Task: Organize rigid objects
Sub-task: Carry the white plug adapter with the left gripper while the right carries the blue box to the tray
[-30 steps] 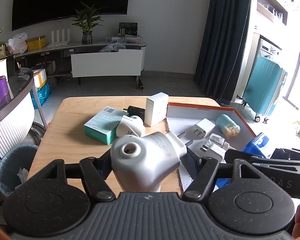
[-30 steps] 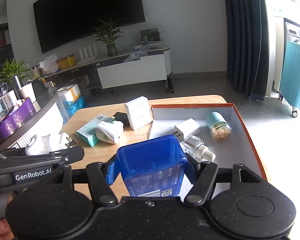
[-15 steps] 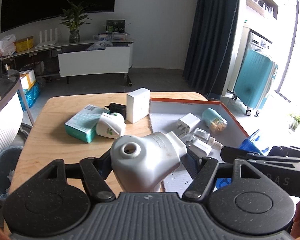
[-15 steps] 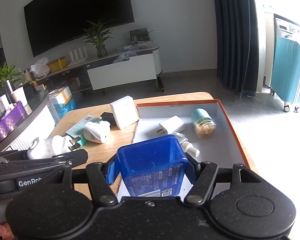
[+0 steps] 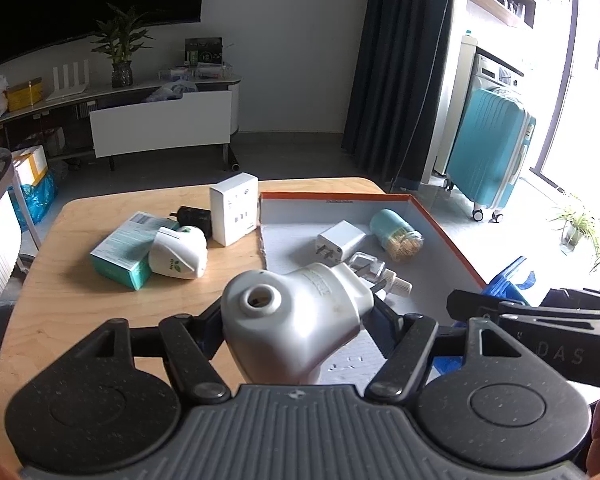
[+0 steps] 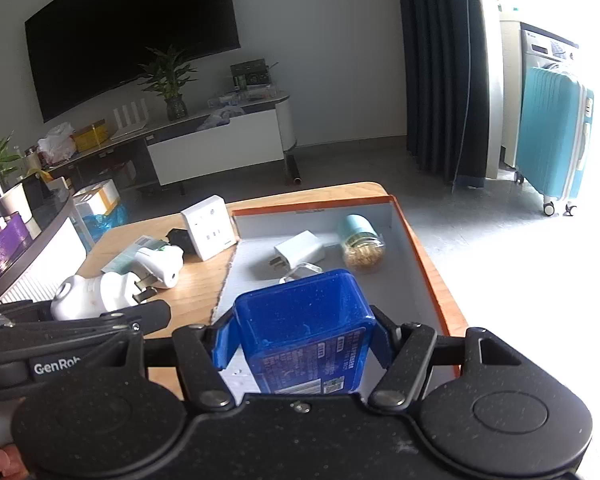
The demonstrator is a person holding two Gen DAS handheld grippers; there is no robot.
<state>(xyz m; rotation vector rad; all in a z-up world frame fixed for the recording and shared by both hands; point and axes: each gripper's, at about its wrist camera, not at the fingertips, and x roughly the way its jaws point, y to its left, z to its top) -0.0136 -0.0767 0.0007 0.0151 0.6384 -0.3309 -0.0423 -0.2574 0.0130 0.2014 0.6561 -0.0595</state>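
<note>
My left gripper [image 5: 296, 320] is shut on a white plug-in device [image 5: 292, 324] with a round hole, held above the near left edge of the orange-rimmed tray [image 5: 336, 198]. It also shows in the right wrist view [image 6: 96, 292]. My right gripper [image 6: 304, 328] is shut on a blue plastic box [image 6: 304, 320], held over the tray's [image 6: 428, 264] near part. In the tray lie a white charger [image 5: 340, 240], a teal-capped jar [image 5: 396, 232] and a small clear bottle [image 5: 380, 272].
On the wooden table [image 5: 72, 304] left of the tray lie a teal carton [image 5: 128, 248], a white plug-in device with a leaf logo [image 5: 178, 252], a black adapter [image 5: 194, 216] and a white socket box [image 5: 234, 214]. A teal suitcase [image 5: 488, 156] stands on the floor at right.
Both grippers have moved up and back with their loads, so the table and tray look lower and farther. Neither grip has changed.
</note>
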